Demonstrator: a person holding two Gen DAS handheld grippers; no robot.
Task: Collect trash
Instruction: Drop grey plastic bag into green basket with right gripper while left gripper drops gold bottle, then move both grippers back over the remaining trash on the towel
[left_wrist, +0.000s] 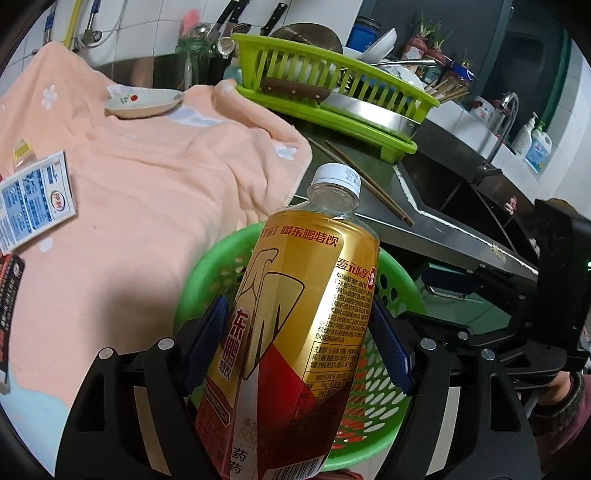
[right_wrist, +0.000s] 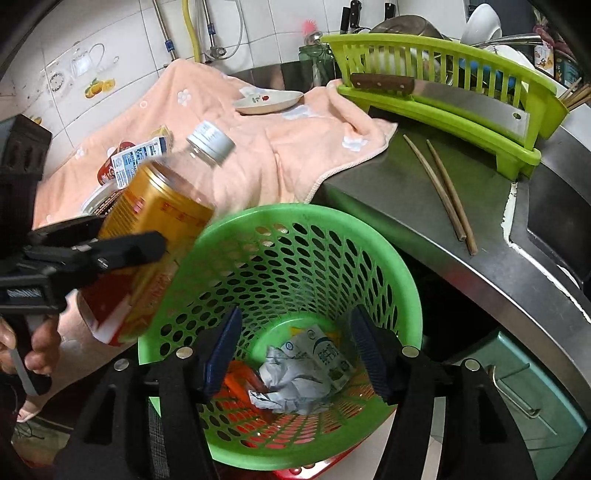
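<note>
Left gripper (left_wrist: 295, 343) clamps the gold-label bottle (left_wrist: 295, 325) across its body, cap pointing away and up. In the right wrist view the bottle (right_wrist: 155, 236) hangs at the basket's left rim, not over the mouth, probably being carried across for a drop.

Right gripper (right_wrist: 295, 354) is spread wide with nothing between the blue pads (right_wrist: 221, 354). It sits over the mouth of the green basket (right_wrist: 332, 229). Crumpled wrapper (right_wrist: 299, 373) lies at the bottom, plus something orange I can't identify.

More trash to the left on the peach towel (left_wrist: 147, 184): a blue-white carton (left_wrist: 33, 199), other packets near it.

Room: the basket mouth is wide, but the right gripper occupies it and likely needs to back off. Basket stands off the steel counter (right_wrist: 424, 206) edge. Chopsticks (right_wrist: 443, 192) and the dish rack (right_wrist: 443, 99) sit far right, well apart.
</note>
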